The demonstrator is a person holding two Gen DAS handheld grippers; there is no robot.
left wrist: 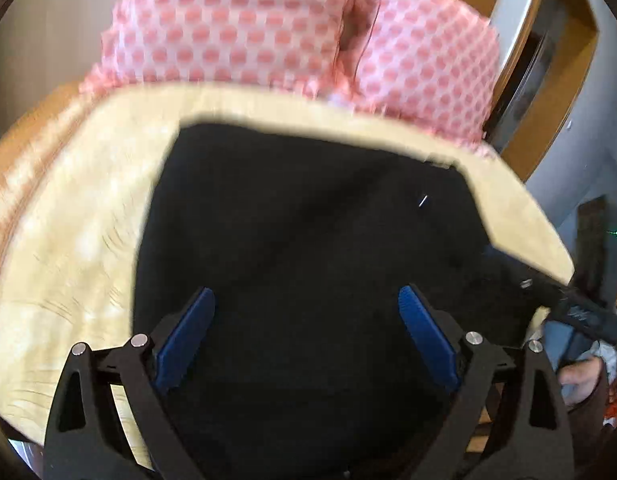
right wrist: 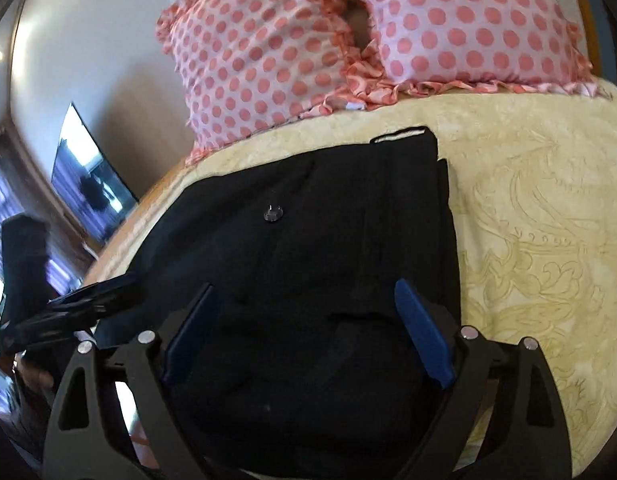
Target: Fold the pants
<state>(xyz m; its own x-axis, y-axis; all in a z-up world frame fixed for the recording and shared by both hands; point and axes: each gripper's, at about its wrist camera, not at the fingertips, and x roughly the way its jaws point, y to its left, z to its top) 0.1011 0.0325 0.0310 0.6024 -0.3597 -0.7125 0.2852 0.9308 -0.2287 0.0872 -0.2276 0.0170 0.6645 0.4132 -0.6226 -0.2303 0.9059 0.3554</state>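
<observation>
Black pants (left wrist: pixel 308 220) lie folded flat on a cream bedspread (left wrist: pixel 76 208). In the right wrist view the pants (right wrist: pixel 316 208) show a small button and a white-lined waistband corner at the far end. My left gripper (left wrist: pixel 306 300) is open and empty above the near part of the pants. My right gripper (right wrist: pixel 304 296) is open and empty above the pants too. The right gripper's body shows at the right edge of the left wrist view (left wrist: pixel 572 304), and the left gripper shows at the left of the right wrist view (right wrist: pixel 76 304).
Two pink polka-dot pillows (right wrist: pixel 268 44) lie at the head of the bed. The cream bedspread (right wrist: pixel 528 220) spreads to the right of the pants. A wooden headboard frame (left wrist: pixel 564 64) stands at the far right. A dark screen (right wrist: pixel 88 172) hangs on the left wall.
</observation>
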